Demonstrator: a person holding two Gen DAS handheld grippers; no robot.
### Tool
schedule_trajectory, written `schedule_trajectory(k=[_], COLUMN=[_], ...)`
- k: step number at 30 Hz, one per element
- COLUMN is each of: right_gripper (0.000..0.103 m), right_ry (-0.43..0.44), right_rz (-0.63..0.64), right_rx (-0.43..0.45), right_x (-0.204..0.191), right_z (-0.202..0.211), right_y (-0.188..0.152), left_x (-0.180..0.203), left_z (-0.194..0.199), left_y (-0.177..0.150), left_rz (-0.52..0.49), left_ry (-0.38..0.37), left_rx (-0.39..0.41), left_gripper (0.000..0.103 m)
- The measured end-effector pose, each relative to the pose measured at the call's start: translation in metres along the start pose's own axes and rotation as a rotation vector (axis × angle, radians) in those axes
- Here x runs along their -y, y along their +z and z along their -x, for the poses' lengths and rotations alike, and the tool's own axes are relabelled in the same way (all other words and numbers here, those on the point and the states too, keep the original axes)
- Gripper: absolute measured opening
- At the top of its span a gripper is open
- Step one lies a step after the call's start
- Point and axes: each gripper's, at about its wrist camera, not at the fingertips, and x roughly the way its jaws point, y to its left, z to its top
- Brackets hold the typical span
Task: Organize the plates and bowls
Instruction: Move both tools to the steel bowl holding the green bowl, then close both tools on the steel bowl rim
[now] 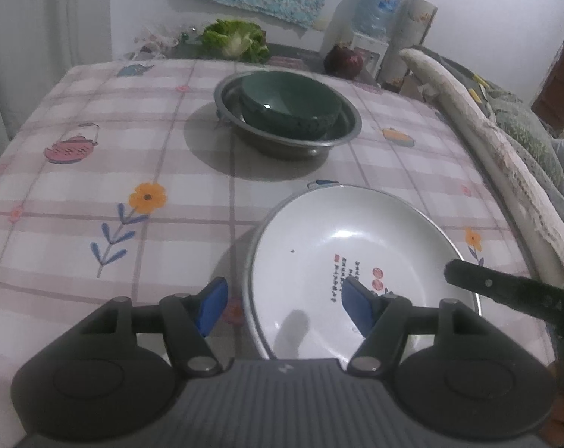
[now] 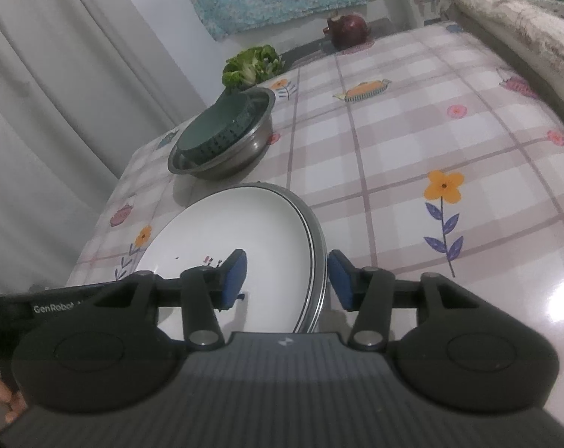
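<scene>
A white plate (image 1: 356, 246) with red print lies on a metal plate on the checked tablecloth, close in front. My left gripper (image 1: 284, 306) is open, its jaws either side of the plate's near left rim. My right gripper (image 2: 287, 280) is open, its jaws either side of the stack's right rim (image 2: 315, 246). A dark green bowl (image 1: 289, 104) sits inside a steel bowl (image 1: 334, 138) farther back; both show in the right wrist view, the green bowl (image 2: 215, 130) in the steel bowl (image 2: 244, 153). The right gripper's finger (image 1: 505, 291) shows at the plate's right.
A lettuce head (image 1: 237, 39) and a dark red onion (image 1: 343, 61) lie at the table's far edge. A water bottle (image 1: 375, 7) stands behind. A padded chair back (image 1: 487, 142) runs along the right. A curtain (image 2: 58, 93) hangs left.
</scene>
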Motion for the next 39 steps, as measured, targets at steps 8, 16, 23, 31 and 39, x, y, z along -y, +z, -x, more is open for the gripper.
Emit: schedule_trajectory(k=[8,16,23,31,39], right_gripper=[0.053,0.055,0.055,0.053,0.046], right_ry=[-0.013,-0.011,-0.012,0.000,0.030], right_rz=[0.054,0.156,0.161,0.200,0.178], right_rx=[0.029,0.068,0.054,-0.011,-0.083], right_x=[-0.010,-0.033,-0.035,-0.040,-0.034], right_z=[0.019,0.021,-0.013,-0.072,-0.132], right_y=[0.011,0.059,0.108,0.146,0.162], left_x=[-0.008,-0.022,-0.032,-0.032,-0.035], left_z=[0.025,0.032,0.009,-0.040,-0.084], left_y=[0.016,0.050,0.087,0.116,0.128], left_rz=[-0.004,0.014,0.024,0.021,0.026], left_ry=[0.053,0.128,0.151,0.131,0.137], left_rx=[0.072,0.153,0.213,0.168,0.088], left_gripper=[0.072,0.073,0.069,0.056,0.044])
